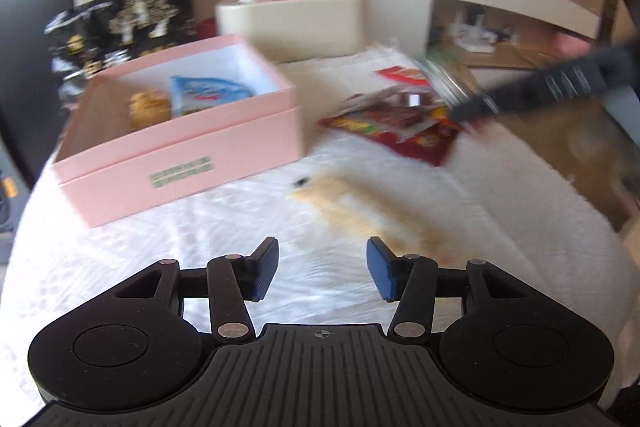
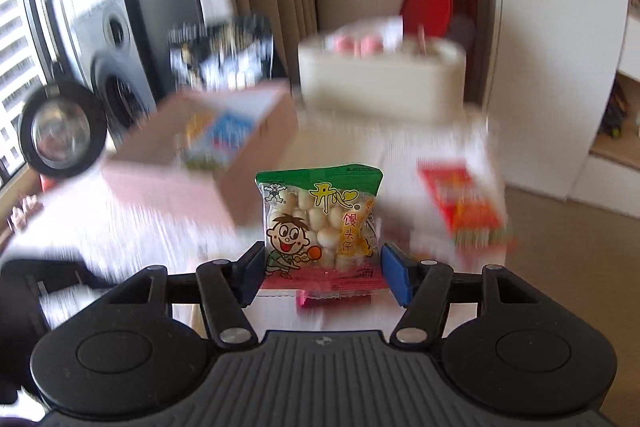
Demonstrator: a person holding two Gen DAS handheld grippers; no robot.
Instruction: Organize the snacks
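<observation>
- Right gripper [image 2: 322,273] clamped on an upright green-topped snack packet [image 2: 320,223], lifted above the white cloth [image 2: 132,223].
- Left gripper [image 1: 322,269] spread wide, empty, over the cloth.
- Pink box [image 1: 180,135] holding 2 snacks; red packets [image 1: 400,123] just beside it.

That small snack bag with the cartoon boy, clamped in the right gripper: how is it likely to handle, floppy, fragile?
The snack bag stands upright between the right gripper's pads, so its puffed film probably gives some stiffness. It looks light for its size. The round biscuits showing through it could crush under a hard squeeze, and the glossy film may slip.
</observation>
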